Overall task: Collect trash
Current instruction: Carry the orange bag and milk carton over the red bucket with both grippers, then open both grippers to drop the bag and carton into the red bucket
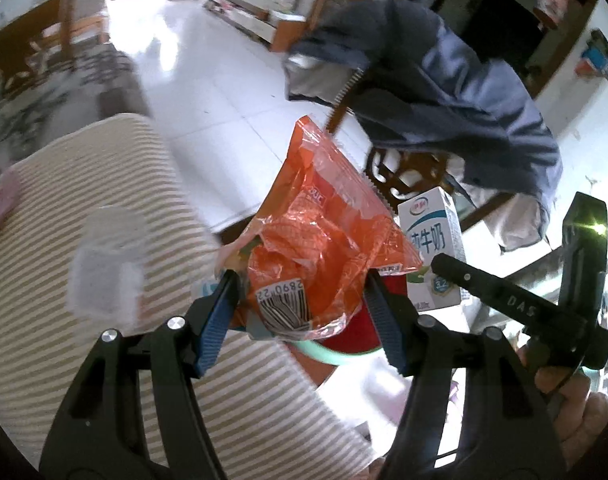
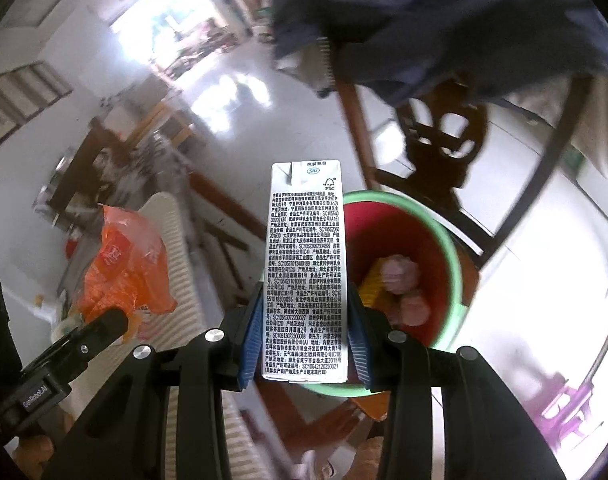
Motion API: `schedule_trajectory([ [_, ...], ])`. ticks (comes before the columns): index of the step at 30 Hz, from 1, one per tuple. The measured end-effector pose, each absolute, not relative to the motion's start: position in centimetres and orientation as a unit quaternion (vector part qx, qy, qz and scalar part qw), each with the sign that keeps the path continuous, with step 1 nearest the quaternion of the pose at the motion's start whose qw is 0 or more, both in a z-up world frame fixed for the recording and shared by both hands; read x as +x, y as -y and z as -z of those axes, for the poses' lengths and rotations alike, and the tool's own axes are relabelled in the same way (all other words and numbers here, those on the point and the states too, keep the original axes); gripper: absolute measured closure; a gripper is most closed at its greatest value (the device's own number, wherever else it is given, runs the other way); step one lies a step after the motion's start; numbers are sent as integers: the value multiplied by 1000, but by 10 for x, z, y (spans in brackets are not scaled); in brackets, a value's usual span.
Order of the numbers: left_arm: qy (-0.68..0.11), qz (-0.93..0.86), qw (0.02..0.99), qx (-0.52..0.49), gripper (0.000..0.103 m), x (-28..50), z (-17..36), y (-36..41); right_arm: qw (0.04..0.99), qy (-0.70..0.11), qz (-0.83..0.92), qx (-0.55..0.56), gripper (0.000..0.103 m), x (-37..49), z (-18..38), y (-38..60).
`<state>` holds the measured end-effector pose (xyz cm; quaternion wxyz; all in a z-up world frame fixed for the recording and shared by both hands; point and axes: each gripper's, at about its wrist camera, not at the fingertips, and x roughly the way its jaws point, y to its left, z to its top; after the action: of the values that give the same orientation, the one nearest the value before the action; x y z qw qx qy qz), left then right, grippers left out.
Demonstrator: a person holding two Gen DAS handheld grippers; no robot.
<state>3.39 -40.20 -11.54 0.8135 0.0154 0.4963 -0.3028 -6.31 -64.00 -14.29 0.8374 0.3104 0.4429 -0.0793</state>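
Left gripper (image 1: 300, 300) is clamped on an orange snack wrapper (image 1: 323, 236), blue pads pressing its crumpled lower end from both sides. Wrapper's long axis runs from the pads up and away from the camera, serrated end pointing up toward the floor beyond, barcode end nearest the fingers. It hangs in the air just left of the milk carton (image 1: 433, 248), with a striped cushion (image 1: 104, 280) below and to the left

Right gripper (image 2: 305, 328) is clamped on the milk carton (image 2: 305, 272), pads on its two narrow sides near the lower end. Carton is upright in the grip, long axis in line with the fingers, top end pointing away from the camera, printed text panel facing the lens. It's held in the air over the near-left rim of the red bin (image 2: 451, 264), which has a green rim and sits on the white tile floor (image 2: 543, 240). Bin already holds pink crumpled bits (image 2: 401, 272) and something yellow (image 2: 373, 284)

In the right view the wrapper (image 2: 128, 264) shows off to the left, well clear of the bin. Wooden chair (image 2: 443, 144) stands behind the bin with a dark blue jacket (image 2: 443, 20) draped on it. Background is motion-blurred
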Motion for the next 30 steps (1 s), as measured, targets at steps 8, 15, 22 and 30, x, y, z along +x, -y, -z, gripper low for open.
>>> schedule_trajectory([
  [8,-530,324,783,38,41,42,139,449,824,-445,90,340,64,-72,156,673],
  [15,-533,307,787,37,26,48,141,447,824,-434,94,351,42,-68,157,673],
  [22,-516,319,794,18,25,47,128,419,829,-438,86,337,42,-51,152,653],
  [30,-513,348,785,9,25,35,124,400,838,-426,105,325,42,-46,143,637],
])
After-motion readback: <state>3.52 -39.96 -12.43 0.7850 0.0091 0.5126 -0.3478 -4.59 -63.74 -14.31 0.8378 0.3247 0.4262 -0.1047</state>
